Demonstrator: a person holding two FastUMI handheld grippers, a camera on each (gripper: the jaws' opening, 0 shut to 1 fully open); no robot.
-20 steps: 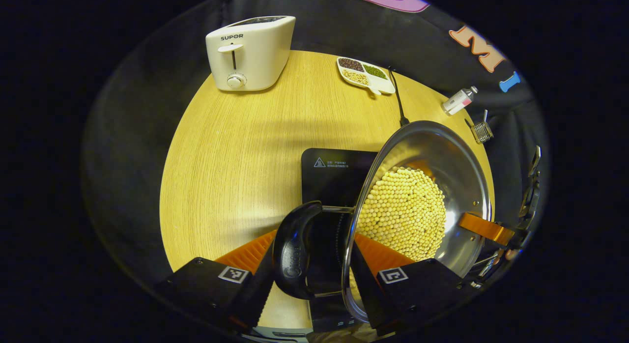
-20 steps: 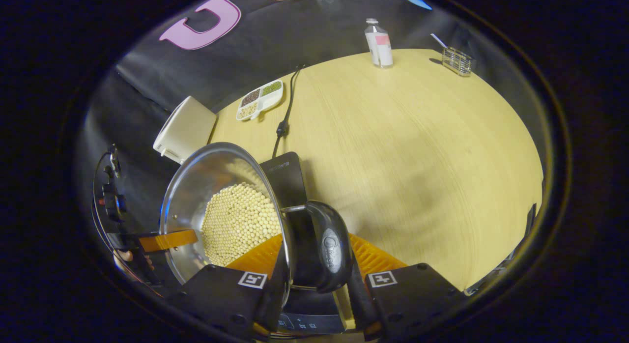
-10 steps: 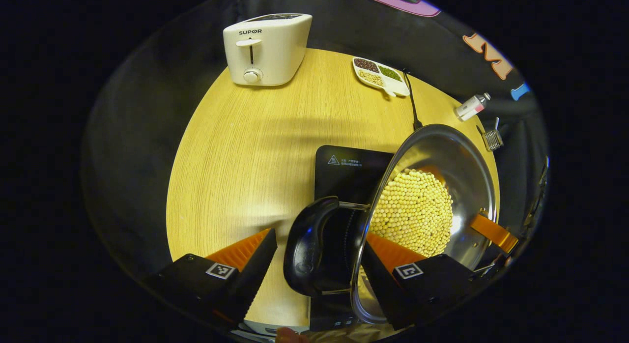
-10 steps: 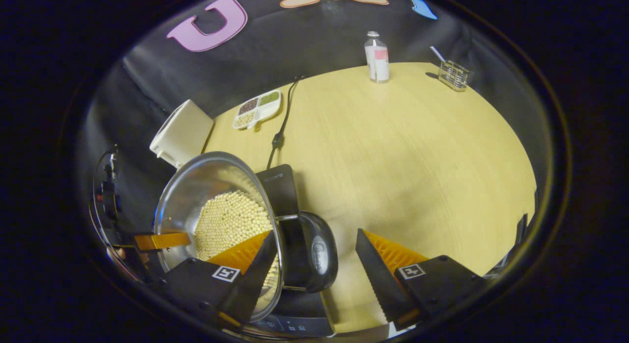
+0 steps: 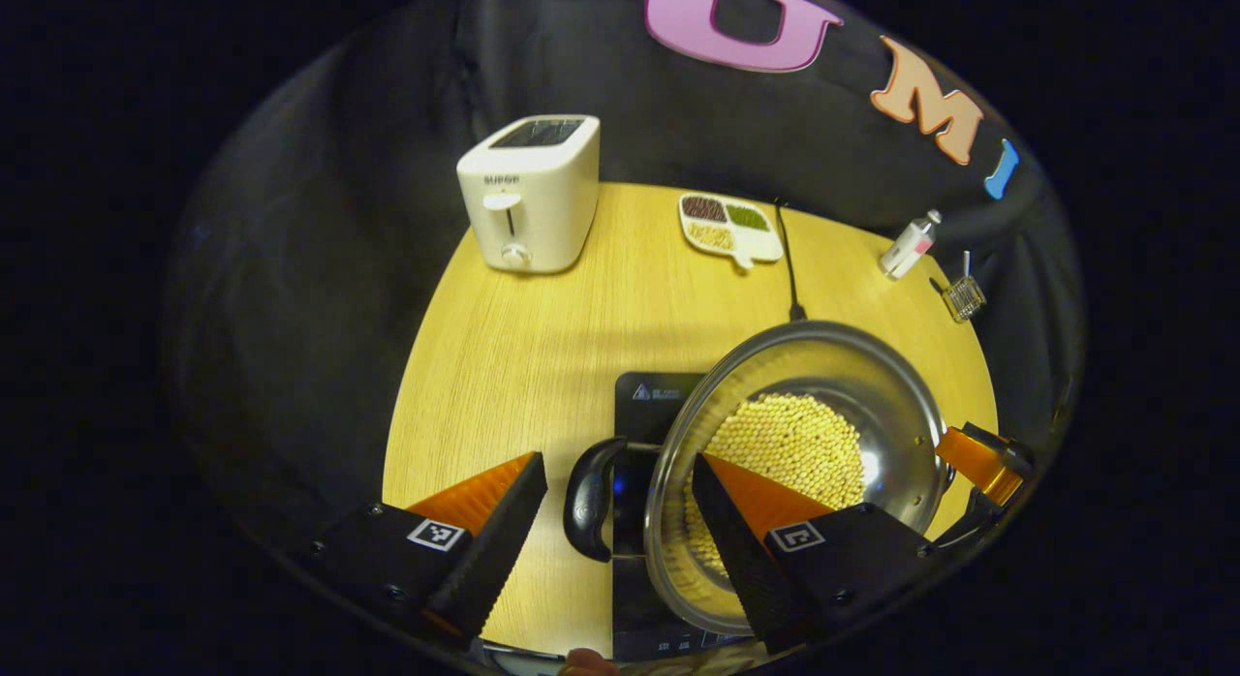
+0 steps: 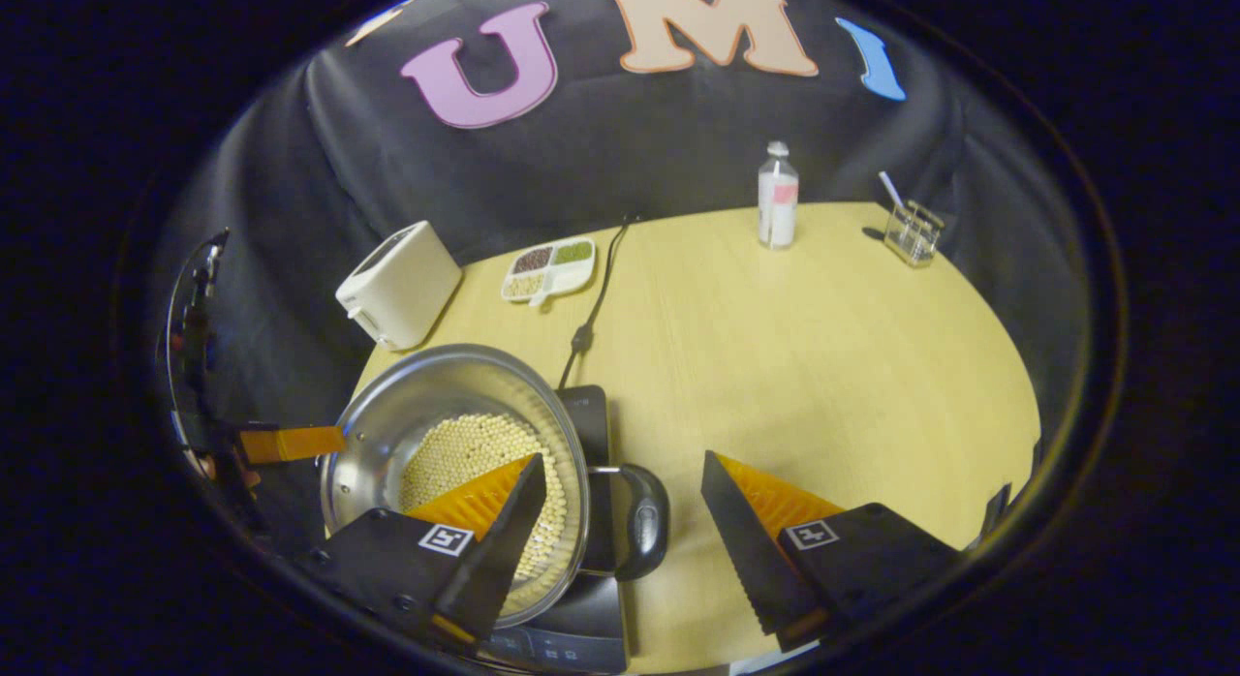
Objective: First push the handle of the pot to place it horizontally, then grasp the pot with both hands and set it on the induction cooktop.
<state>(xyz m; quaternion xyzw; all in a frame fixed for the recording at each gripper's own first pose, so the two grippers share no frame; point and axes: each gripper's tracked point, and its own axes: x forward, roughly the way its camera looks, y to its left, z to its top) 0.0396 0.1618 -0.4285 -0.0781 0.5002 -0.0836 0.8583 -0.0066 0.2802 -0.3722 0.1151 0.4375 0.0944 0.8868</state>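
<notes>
A steel pot (image 5: 877, 405) full of pale beans sits on the black induction cooktop (image 5: 647, 397). Its black side handle (image 5: 584, 499) lies level, just ahead of my left gripper (image 5: 616, 460), which is open and drawn back above it without touching. In the right gripper view the same pot (image 6: 426, 400) rests on the cooktop (image 6: 587, 410), with its other black handle (image 6: 645, 523) below my open right gripper (image 6: 622, 458). Beyond the pot's far rim the right gripper's fingers (image 5: 974, 458) show in the left gripper view.
On the round wooden table (image 5: 504, 366) stand a white toaster (image 5: 531, 192), a divided dish of beans (image 5: 727, 229), a small bottle (image 5: 906, 248) and a wire holder (image 5: 964, 296). The cooktop's power cord (image 5: 787, 269) runs toward the back wall.
Both grippers, shut on the pot's handles a second ago, have opened and pulled back and up. The pot has settled level on the cooktop.
</notes>
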